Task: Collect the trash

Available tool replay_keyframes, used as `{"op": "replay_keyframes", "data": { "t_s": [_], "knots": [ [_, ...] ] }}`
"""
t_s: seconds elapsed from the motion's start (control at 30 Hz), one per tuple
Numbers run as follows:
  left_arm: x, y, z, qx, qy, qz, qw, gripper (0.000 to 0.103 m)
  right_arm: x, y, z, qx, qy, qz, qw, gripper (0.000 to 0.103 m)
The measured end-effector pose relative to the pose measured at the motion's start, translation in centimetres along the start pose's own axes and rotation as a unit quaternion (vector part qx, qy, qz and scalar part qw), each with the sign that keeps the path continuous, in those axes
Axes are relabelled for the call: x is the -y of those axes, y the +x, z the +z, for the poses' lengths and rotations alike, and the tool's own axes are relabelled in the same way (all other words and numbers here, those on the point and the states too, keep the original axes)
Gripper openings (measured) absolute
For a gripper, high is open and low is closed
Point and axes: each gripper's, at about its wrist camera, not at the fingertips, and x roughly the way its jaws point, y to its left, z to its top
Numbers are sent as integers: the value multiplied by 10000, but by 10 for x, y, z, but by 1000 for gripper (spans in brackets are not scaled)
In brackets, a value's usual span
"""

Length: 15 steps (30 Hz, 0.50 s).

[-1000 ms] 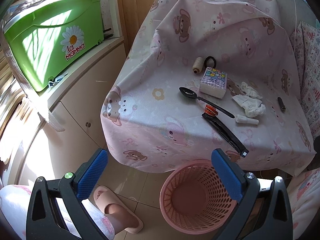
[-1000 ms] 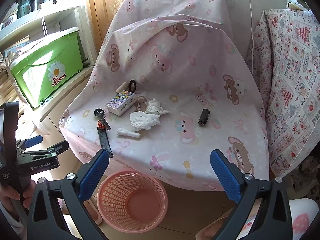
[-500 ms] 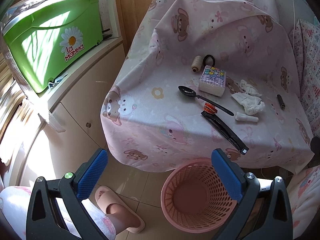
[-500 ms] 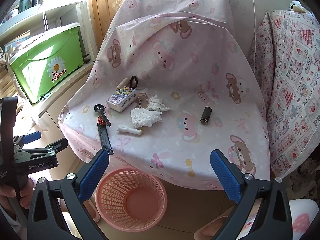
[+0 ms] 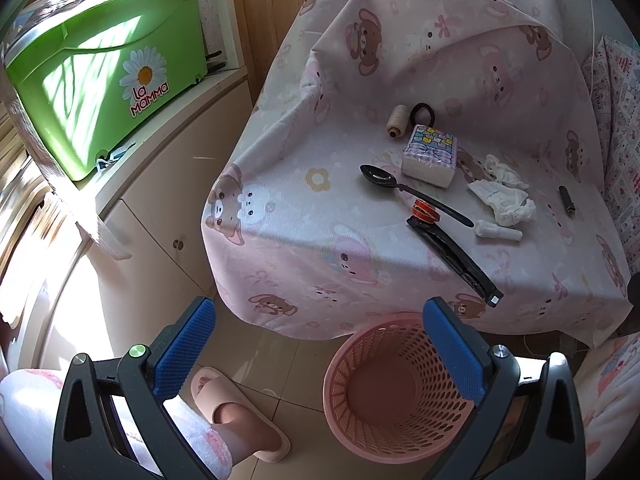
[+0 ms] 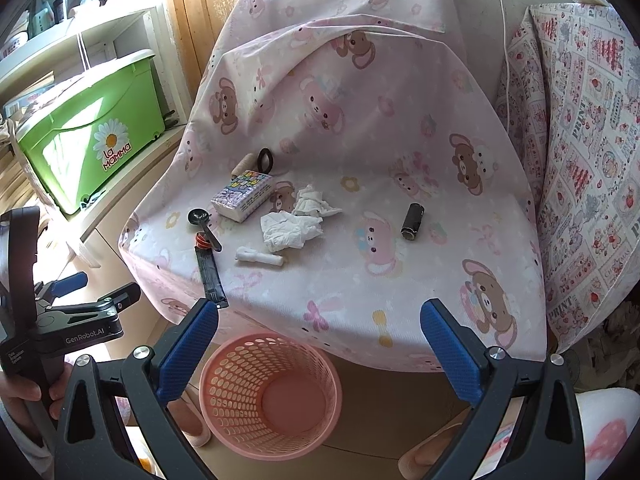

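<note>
Two crumpled white tissues (image 6: 290,230) (image 5: 506,202) and a small rolled white paper (image 6: 259,257) (image 5: 498,233) lie on a table draped in a pink bear-print cloth (image 6: 360,280) (image 5: 304,216). An empty pink mesh bin (image 6: 270,396) (image 5: 390,392) stands on the floor below the table's front edge. My right gripper (image 6: 318,320) hangs open above the bin, short of the table. My left gripper (image 5: 318,320) is open too, low and to the left of the table, with nothing between its fingers. In the right wrist view the left gripper (image 6: 70,296) shows at the far left, held by a hand.
Also on the cloth: a tissue pack (image 6: 244,196), black spoon (image 5: 408,190), black comb (image 5: 456,258), orange cap (image 5: 425,211), thread spool (image 5: 397,120), hair tie (image 5: 423,113), dark cylinder (image 6: 412,222). A green bin (image 5: 100,80) sits on a cabinet at left. Slippered feet (image 5: 236,416) stand on the tiles.
Both grippers have drifted slightly, so the table and bin sit a little differently in each view. Both stay open and nothing on the table has moved.
</note>
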Motion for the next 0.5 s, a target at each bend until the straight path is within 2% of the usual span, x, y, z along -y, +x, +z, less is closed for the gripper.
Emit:
{"op": "replay_keyframes", "data": {
  "t_s": [0.2, 0.5],
  "knots": [
    [1, 0, 0, -6, 22, 8, 10000, 102, -2, -5, 2, 118, -160, -258, 9995, 102],
    [-1, 2, 0, -42, -37, 0, 10000, 102, -5, -3, 2, 80, -244, -190, 9995, 102]
  ]
}}
